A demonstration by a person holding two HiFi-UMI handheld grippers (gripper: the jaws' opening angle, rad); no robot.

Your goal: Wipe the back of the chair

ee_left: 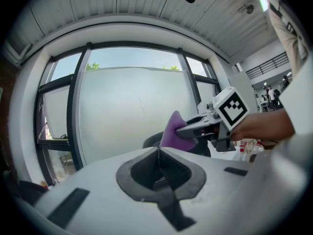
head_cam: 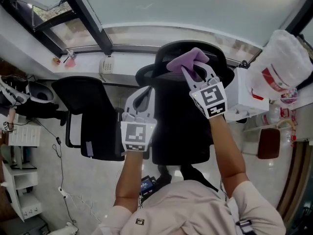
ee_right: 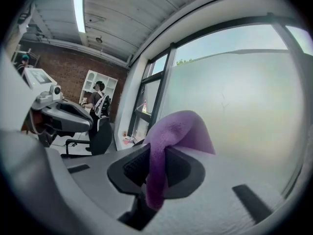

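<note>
While right gripper pinches purple cloth atop the chair back | left gripper jaws together, empty, beside the back | risk: small bite, cloth may slip under wiping drag; contact seemingly light.

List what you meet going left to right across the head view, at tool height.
Left to right: spare black chair → left tool, shut and empty → right tool, clamped on the purple cloth → white plastic bag. The chair being wiped spans both tools, so it is left out.
</note>
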